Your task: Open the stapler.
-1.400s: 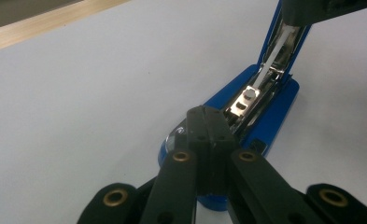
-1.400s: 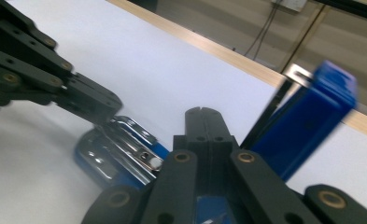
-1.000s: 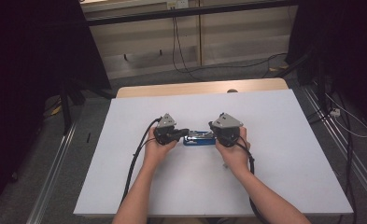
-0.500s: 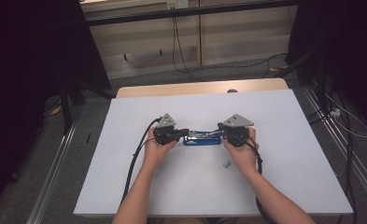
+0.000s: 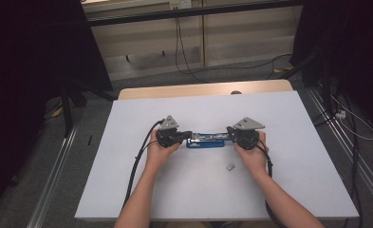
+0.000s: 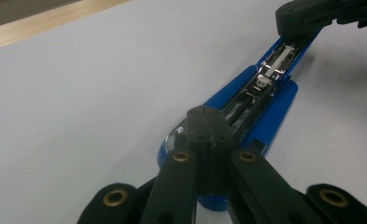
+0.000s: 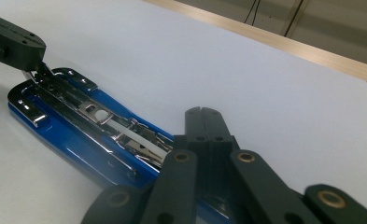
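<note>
A blue stapler point(image 5: 208, 139) lies opened out flat on the white table point(image 5: 279, 114), its chrome staple channel facing up. My left gripper point(image 5: 189, 136) is shut on the stapler's left end; in the right gripper view the left gripper point(image 7: 35, 65) pinches a thin metal tip there. My right gripper point(image 5: 229, 130) is shut at the stapler's right end. In the left gripper view my own jaws point(image 6: 204, 123) sit closed over the near end of the stapler point(image 6: 265, 88), and the right gripper point(image 6: 305, 21) covers the far end. In the right gripper view my right gripper point(image 7: 202, 119) lies closed over the stapler point(image 7: 78, 121).
A small grey piece point(image 5: 229, 166) lies on the table just in front of the stapler, near the right hand. A wooden strip point(image 5: 198, 89) runs along the table's far edge. Metal rails point(image 5: 56, 166) and cables flank the table on the floor.
The right gripper has moved to the right, away from the left one. The stapler between them has opened out longer and flat. The left gripper has stayed put.
</note>
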A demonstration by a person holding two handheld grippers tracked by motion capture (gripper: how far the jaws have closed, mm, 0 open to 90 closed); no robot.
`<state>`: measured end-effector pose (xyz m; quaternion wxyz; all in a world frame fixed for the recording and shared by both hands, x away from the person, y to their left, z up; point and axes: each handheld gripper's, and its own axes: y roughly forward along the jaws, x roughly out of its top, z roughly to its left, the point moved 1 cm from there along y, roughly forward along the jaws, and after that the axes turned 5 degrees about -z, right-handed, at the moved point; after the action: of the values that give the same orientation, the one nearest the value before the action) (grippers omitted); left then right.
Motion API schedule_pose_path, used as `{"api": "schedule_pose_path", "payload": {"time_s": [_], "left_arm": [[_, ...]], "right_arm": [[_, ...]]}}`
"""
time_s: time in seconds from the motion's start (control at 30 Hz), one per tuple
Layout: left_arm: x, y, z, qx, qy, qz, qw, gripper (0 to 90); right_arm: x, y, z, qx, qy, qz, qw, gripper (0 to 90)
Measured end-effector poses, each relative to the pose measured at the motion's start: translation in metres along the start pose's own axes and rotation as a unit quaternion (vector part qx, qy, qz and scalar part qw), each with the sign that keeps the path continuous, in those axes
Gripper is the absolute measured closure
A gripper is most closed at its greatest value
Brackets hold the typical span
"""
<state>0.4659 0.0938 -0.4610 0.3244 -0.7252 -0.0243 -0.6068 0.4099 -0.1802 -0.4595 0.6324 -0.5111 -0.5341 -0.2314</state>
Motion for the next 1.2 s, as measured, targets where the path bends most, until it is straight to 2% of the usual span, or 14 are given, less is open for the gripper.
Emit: {"api": "schedule_pose_path", "payload": {"time_s": [0.23,0.3,0.4,0.47,0.63,0.77,0.83,0.9,1.0,1.07,1.2], "left_arm": [[0.0,0.0,-0.001,0.002,0.0,0.0,1.0,90.0],[0.0,0.0,-0.001,0.001,-0.001,-0.002,1.0,90.0],[0.001,-0.001,-0.002,0.005,0.007,-0.001,1.0,90.0],[0.004,-0.002,-0.002,-0.003,-0.004,-0.019,0.9998,90.0],[0.005,-0.004,0.0,-0.012,-0.027,-0.023,0.9993,85.2],[0.006,-0.005,-0.001,-0.018,-0.036,-0.021,0.999,76.6],[0.007,-0.008,-0.001,-0.012,-0.041,-0.022,0.9989,71.9],[0.009,-0.011,-0.001,-0.015,-0.054,-0.027,0.9981,66.1],[0.011,-0.016,-0.001,-0.01,-0.061,-0.025,0.9978,57.8],[0.012,-0.02,-0.002,-0.01,-0.066,-0.026,0.9974,53.6],[0.013,-0.026,-0.005,0.002,-0.075,-0.02,0.997,40.7]], "right_arm": [[0.0,-0.001,-0.003,0.016,0.004,0.0,0.9999,90.0],[0.0,-0.002,-0.004,0.023,-0.002,0.0,0.9997,90.0],[0.001,-0.005,-0.005,0.033,-0.008,-0.001,0.9994,90.0],[0.002,-0.008,-0.007,0.042,-0.011,-0.005,0.999,90.0],[0.004,-0.018,-0.01,0.067,-0.007,-0.012,0.9977,89.6],[0.001,-0.027,-0.012,0.086,-0.016,-0.013,0.9961,82.5],[-0.001,-0.032,-0.014,0.095,-0.022,-0.014,0.9951,79.2],[-0.002,-0.036,-0.015,0.104,-0.023,-0.012,0.9942,73.0],[-0.004,-0.043,-0.016,0.118,-0.027,-0.008,0.9926,65.8],[-0.005,-0.047,-0.015,0.126,-0.024,-0.007,0.9917,58.0],[-0.008,-0.053,-0.016,0.144,-0.03,-0.008,0.989,48.6]]}}
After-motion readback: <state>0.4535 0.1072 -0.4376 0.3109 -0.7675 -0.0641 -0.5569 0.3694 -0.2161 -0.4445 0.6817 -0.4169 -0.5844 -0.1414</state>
